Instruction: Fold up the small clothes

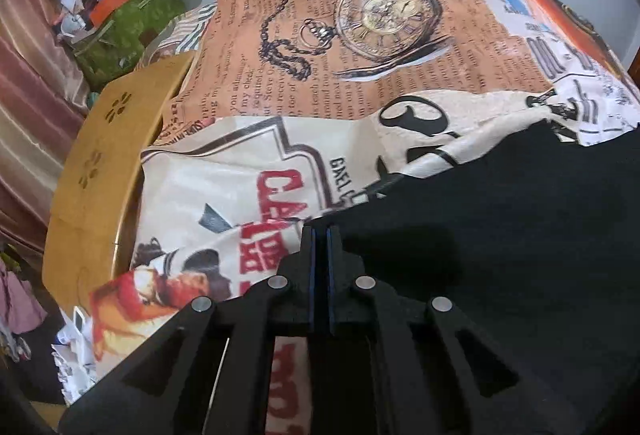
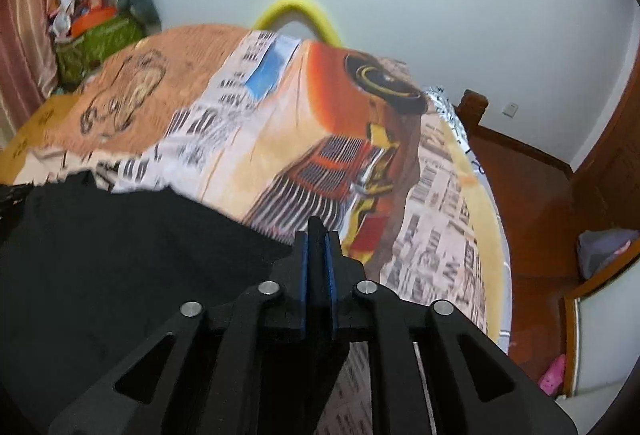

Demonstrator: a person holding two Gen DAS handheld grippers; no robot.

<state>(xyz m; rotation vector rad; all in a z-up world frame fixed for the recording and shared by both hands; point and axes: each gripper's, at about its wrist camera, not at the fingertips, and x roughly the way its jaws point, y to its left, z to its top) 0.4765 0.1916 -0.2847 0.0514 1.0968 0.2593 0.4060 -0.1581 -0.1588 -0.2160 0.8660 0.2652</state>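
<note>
Midway at best, both tongs, left [image 1: 320, 231] and right [image 2: 318, 225], pinch near corners of a black garment [image 1: 500, 235] lying on the printed bedspread [image 1: 360, 75], each clenched on its cloth, with no finished fold yet visible and folding apparently still ahead.

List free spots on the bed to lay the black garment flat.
Free: printed sheet around the pocket-watch print, and the truck print toward the right edge. Crowded: black garment covers the near side; both tongs sit at its edge.

Home bedroom, printed bedsheet [image 2: 304, 123] on bed, striped curtain [image 1: 28, 47], cluttered green bag [image 1: 120, 27], wooden door [image 2: 612, 171]
</note>
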